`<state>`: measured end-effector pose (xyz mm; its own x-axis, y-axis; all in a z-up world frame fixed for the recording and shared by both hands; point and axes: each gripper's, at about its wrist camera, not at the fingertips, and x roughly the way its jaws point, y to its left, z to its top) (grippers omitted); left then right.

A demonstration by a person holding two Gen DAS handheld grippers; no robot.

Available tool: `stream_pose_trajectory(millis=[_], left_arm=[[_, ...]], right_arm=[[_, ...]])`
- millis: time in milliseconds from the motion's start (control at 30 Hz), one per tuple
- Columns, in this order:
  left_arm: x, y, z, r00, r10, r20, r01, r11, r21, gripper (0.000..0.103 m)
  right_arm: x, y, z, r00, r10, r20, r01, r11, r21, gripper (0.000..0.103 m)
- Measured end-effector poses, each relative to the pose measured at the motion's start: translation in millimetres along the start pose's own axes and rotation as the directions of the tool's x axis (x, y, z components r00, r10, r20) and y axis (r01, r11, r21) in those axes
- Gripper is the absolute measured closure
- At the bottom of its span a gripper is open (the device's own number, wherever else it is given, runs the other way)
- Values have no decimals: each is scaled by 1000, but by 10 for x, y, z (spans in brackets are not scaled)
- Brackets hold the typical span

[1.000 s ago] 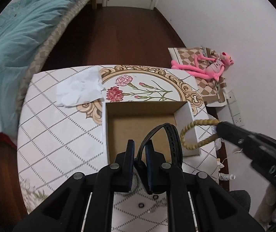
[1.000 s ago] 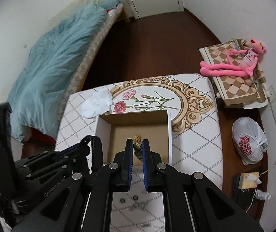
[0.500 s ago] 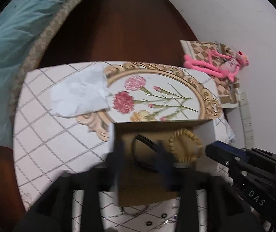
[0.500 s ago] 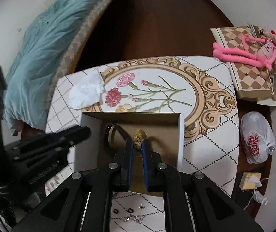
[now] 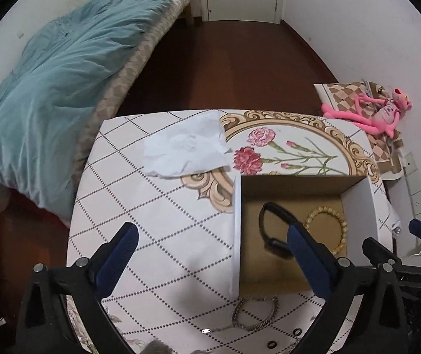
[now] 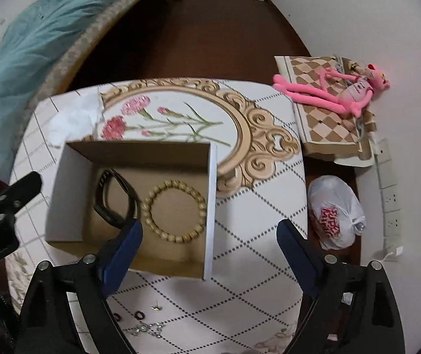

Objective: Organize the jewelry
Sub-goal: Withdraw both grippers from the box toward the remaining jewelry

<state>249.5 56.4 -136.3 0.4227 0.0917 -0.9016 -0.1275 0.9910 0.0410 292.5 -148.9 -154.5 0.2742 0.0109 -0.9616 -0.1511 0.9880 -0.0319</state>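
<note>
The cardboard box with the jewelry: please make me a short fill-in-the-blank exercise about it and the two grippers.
1. The beaded bracelet lies inside the ____ box.
2. Beside it in the box lies a ____ wristband.
3. The left gripper and the right gripper are both ____.
4. The silver chain lies ____ the box, on the table.

Missing words: cardboard; black; open; outside

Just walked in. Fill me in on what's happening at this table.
A person with a gripper in each hand is sorting jewelry into a cardboard box. A black band and a beaded bracelet lie side by side inside it. The left gripper and right gripper are both open and empty. A silver chain bracelet and small rings are on the table in front of the box.
</note>
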Motion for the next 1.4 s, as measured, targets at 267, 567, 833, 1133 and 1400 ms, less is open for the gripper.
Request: stream_pose_trajectory(millis=[267, 567, 833, 1133, 1400], left_arm=[[-161, 1, -159, 1000, 6, 30, -6, 1000, -14, 0], [-571, 41, -282, 996, 14, 90, -12, 1000, -24, 0], [-1102, 124, -426, 986, 10, 167, -4, 999, -38, 0], [-1345, 181, -826, 982, 62, 176, -55, 997, -49, 0], [-700, 88, -1560, 995, 99, -3, -99, 995, -33, 0]], right_arm=[[-44, 32, -171, 1000, -18, 15, 17, 1000, 23, 9], [-450, 103, -287, 996, -8, 86, 6, 1000, 28, 9], [-980, 131, -479, 985, -3, 175, -3, 999, 34, 9], [-1311, -1, -906, 979, 50, 196, -66, 995, 74, 9], [-549, -267, -1806, 997, 79, -20, -74, 982, 172, 10]])
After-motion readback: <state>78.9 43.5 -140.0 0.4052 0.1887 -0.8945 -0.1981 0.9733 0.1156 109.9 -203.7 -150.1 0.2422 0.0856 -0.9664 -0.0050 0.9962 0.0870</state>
